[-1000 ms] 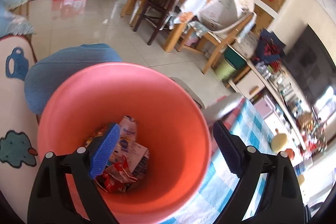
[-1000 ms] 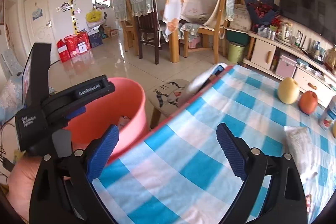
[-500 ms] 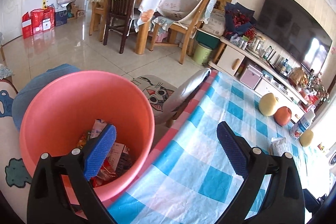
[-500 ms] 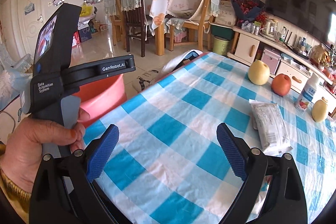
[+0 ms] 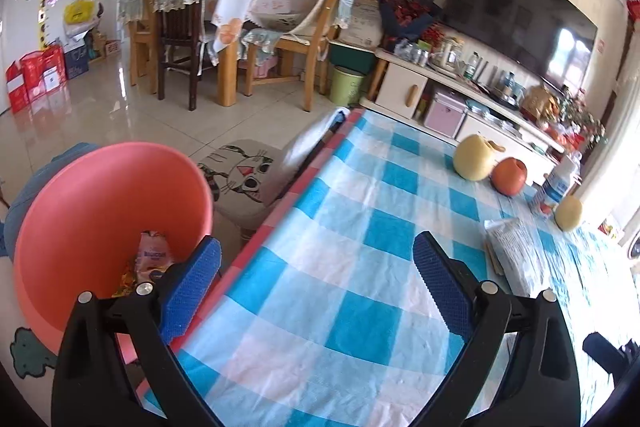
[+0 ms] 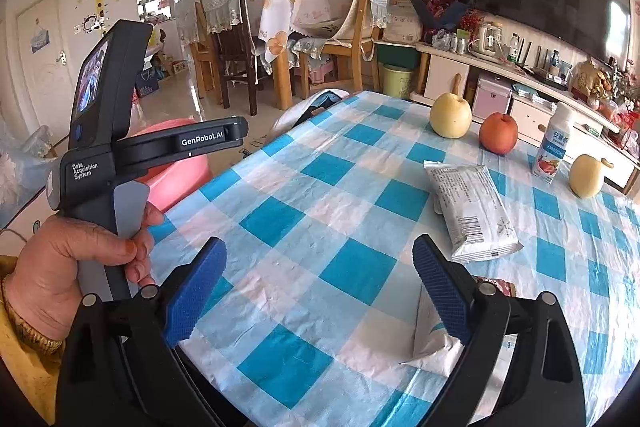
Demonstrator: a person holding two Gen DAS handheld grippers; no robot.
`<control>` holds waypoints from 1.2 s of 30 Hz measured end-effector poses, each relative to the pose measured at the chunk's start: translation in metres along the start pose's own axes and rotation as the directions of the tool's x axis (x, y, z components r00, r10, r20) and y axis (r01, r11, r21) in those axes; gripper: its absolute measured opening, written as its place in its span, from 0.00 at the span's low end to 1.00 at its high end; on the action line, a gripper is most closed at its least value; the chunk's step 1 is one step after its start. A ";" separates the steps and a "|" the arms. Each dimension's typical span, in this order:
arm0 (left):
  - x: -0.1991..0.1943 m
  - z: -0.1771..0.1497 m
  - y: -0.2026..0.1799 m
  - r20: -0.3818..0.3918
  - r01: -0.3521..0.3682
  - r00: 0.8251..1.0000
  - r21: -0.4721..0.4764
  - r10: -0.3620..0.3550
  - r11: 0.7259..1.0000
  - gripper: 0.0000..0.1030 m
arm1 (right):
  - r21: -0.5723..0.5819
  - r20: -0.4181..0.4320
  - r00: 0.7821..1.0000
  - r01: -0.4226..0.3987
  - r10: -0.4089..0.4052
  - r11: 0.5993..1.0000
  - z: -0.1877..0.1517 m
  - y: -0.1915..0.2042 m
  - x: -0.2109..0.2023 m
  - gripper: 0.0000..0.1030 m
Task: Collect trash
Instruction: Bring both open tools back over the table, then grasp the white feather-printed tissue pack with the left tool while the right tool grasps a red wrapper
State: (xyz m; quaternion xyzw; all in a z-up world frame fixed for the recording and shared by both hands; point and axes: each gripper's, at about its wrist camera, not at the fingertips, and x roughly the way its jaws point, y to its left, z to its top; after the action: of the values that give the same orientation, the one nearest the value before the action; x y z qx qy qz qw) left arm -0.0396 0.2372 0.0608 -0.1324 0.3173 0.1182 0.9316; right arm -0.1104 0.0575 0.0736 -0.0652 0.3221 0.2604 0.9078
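Note:
A pink bucket (image 5: 100, 219) stands beside the table's left edge, with wrappers (image 5: 154, 257) in its bottom. My left gripper (image 5: 316, 247) hangs open over the checked tablecloth's (image 5: 360, 267) edge, its left finger over the bucket rim and nothing between the pads. A white snack packet (image 5: 514, 255) lies to the right. In the right wrist view, my right gripper (image 6: 320, 247) is open above the cloth. The packet (image 6: 470, 211) lies just beyond its right finger, and a crumpled white wrapper (image 6: 432, 343) lies under that finger. A hand (image 6: 80, 259) holds the left gripper's handle (image 6: 100, 187) in front of the bucket (image 6: 176, 183).
Two pears (image 6: 450, 115) (image 6: 586, 175), an apple (image 6: 498, 133) and a small drink bottle (image 6: 554, 143) stand along the table's far side. A stool with a cat cushion (image 5: 240, 175) sits between bucket and table. Dining chairs and a TV cabinet lie beyond.
The left gripper has swung right from over the bucket's mouth to the table edge and rolled level. The right gripper has moved right across the cloth, bringing the white packet and crumpled wrapper close.

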 end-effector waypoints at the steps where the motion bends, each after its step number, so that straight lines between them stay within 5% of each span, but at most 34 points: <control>1: 0.000 -0.001 -0.005 -0.001 0.005 1.000 0.014 -0.005 1.000 0.94 | 0.007 0.003 1.000 0.001 -0.001 1.000 0.000 -0.004 -0.002 0.91; 22: -0.009 -0.038 -0.083 -0.056 0.112 0.993 0.191 -0.103 0.975 0.94 | 0.212 -0.024 0.996 0.087 -0.083 0.973 -0.020 -0.122 -0.034 0.91; 36: 0.000 -0.042 -0.091 -0.109 0.214 0.973 0.104 -0.203 0.971 0.94 | 0.211 -0.168 0.986 0.056 -0.021 0.976 -0.042 -0.143 0.017 0.91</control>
State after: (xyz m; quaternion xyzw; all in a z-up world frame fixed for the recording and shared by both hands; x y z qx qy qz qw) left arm -0.0350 0.1388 0.0444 -0.1167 0.3532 -0.0055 0.9282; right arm -0.0489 -0.0694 0.0230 0.0057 0.4208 0.2002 0.8848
